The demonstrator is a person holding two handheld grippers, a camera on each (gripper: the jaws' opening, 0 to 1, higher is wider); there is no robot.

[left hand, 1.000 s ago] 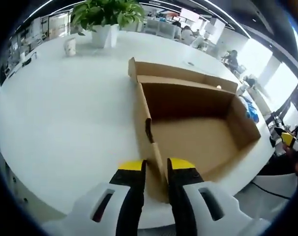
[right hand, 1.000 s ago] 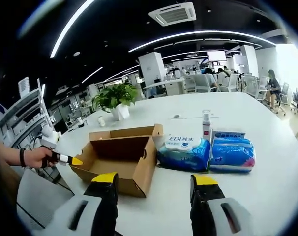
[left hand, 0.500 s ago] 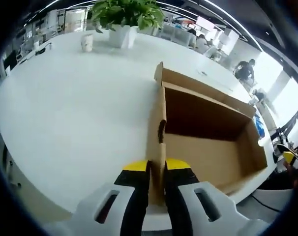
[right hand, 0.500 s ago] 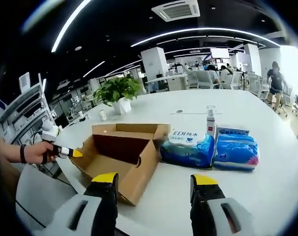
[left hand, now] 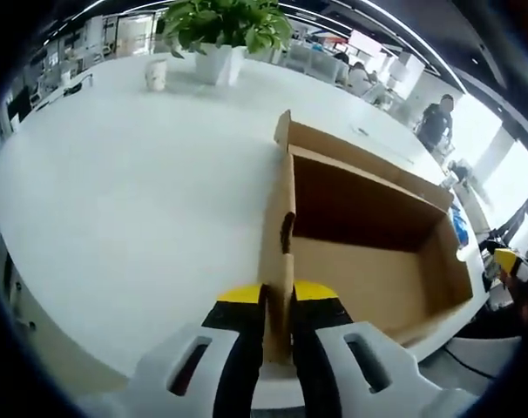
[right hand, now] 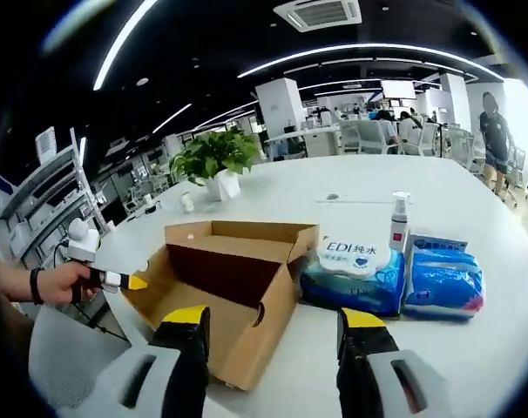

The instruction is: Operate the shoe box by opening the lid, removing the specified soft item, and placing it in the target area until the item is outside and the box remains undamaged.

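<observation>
We see our left hand-held gripper (left hand: 278, 300) clenched on the open shoe box (left hand: 368, 235) wall — right hand-held gripper (right hand: 277, 326) released, just before the box.

White table (left hand: 116, 200), open box (right hand: 238, 279), wipes packs (right hand: 395, 279), plant (left hand: 220, 30)

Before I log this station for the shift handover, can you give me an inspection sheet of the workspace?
Surface: white table, bare beside the box.
Job's things: open cardboard shoe box, inside looks empty; two blue wipe packs beside it.
Clutter: spray bottle, potted plant, paper cup.
Grippers: left gripper clamped on the box's end wall; right gripper open, off the box.
Cables: nothing seen on the table.
Surroundings: open office with desks, chairs, people.
</observation>
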